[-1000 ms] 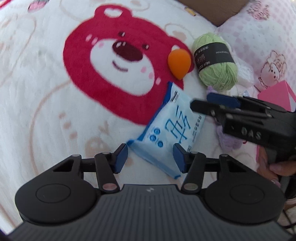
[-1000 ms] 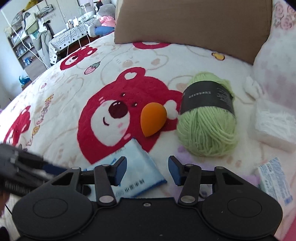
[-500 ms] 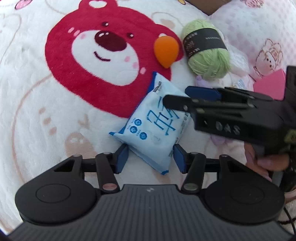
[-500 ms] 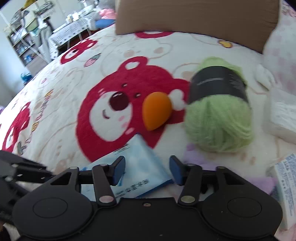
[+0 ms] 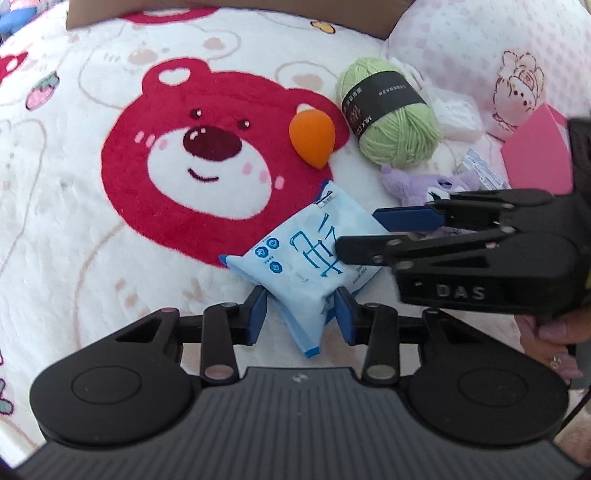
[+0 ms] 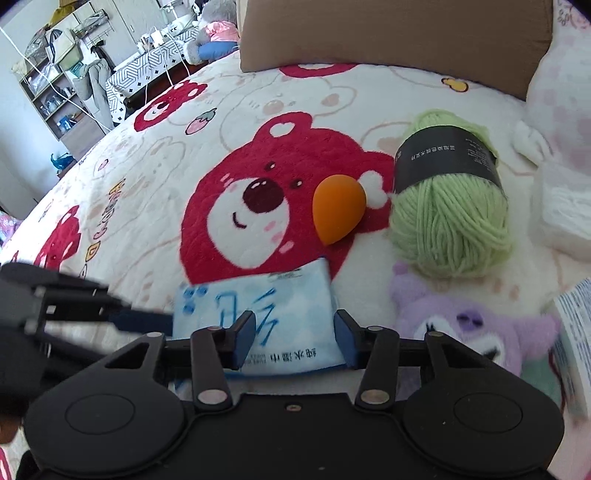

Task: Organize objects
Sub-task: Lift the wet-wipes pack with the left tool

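A light blue wet-wipe pack (image 5: 308, 258) lies on the bear-print blanket. My left gripper (image 5: 300, 315) has closed in around its near corner, pads touching the pack on both sides. In the right wrist view the pack (image 6: 273, 314) sits between the pads of my right gripper (image 6: 294, 341), which stands open over its far end. The right gripper also shows in the left wrist view (image 5: 360, 234), open above the pack. An orange makeup sponge (image 5: 312, 138) and a green yarn ball (image 5: 391, 118) lie beyond.
A purple plush toy (image 6: 469, 328) lies right of the pack. A pink box (image 5: 535, 155), white tissue packs (image 6: 561, 210) and a pink pillow (image 5: 480, 48) are at the right. A brown cushion (image 6: 399, 33) stands at the back. Shelves (image 6: 55, 85) stand beyond the bed.
My left gripper has moved forward and narrowed its jaws onto the pack's near corner. The right gripper has moved in over the pack from the right.
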The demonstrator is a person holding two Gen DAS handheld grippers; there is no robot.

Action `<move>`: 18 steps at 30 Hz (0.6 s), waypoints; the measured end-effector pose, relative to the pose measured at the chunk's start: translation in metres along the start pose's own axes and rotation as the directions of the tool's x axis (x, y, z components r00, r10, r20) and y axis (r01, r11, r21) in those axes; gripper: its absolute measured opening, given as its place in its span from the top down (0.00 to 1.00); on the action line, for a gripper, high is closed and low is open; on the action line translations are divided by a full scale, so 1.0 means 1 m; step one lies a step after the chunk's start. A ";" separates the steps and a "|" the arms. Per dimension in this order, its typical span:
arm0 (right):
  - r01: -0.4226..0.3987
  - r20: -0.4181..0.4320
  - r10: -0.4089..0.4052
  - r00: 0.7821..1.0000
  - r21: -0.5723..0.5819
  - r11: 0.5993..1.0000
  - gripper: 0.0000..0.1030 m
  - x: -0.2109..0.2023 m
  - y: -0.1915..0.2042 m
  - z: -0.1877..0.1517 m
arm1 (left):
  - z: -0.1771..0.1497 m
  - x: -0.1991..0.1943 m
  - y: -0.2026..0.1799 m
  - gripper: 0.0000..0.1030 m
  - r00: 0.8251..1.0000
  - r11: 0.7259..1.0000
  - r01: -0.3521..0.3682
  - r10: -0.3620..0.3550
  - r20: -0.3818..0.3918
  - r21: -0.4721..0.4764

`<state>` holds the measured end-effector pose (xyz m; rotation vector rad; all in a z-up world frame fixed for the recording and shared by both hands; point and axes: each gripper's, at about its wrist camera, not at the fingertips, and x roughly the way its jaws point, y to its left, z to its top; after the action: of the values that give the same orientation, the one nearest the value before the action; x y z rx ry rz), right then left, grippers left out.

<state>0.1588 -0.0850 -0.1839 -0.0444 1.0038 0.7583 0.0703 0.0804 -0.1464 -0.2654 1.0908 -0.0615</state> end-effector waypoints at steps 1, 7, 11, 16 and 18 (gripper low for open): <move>-0.011 -0.004 0.012 1.000 0.010 1.000 0.54 -0.001 0.000 -0.002 | 0.000 0.000 0.002 0.62 1.000 1.000 0.008 -0.008 0.001 -0.011; -0.022 0.003 0.022 1.000 0.098 0.995 0.57 -0.007 -0.006 -0.023 | 0.003 -0.005 0.016 0.61 0.992 0.988 0.128 -0.130 -0.010 -0.085; -0.067 -0.012 0.070 0.997 0.170 0.983 0.58 -0.014 -0.009 -0.033 | 0.002 -0.007 0.019 0.61 0.993 0.990 0.115 -0.116 -0.006 -0.083; -0.094 0.010 0.096 0.995 0.308 0.947 0.58 -0.018 -0.016 -0.047 | 0.002 0.005 0.021 0.66 0.999 0.996 0.035 -0.037 -0.029 -0.081; -0.075 0.019 0.073 0.997 0.370 0.926 0.57 -0.020 -0.022 -0.053 | 0.003 0.007 0.018 0.66 1.000 0.999 -0.003 0.002 -0.019 -0.045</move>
<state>0.1266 -0.1320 -0.2048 0.3247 1.1352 0.6256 0.0746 0.0966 -0.1558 -0.3050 1.1119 -0.0374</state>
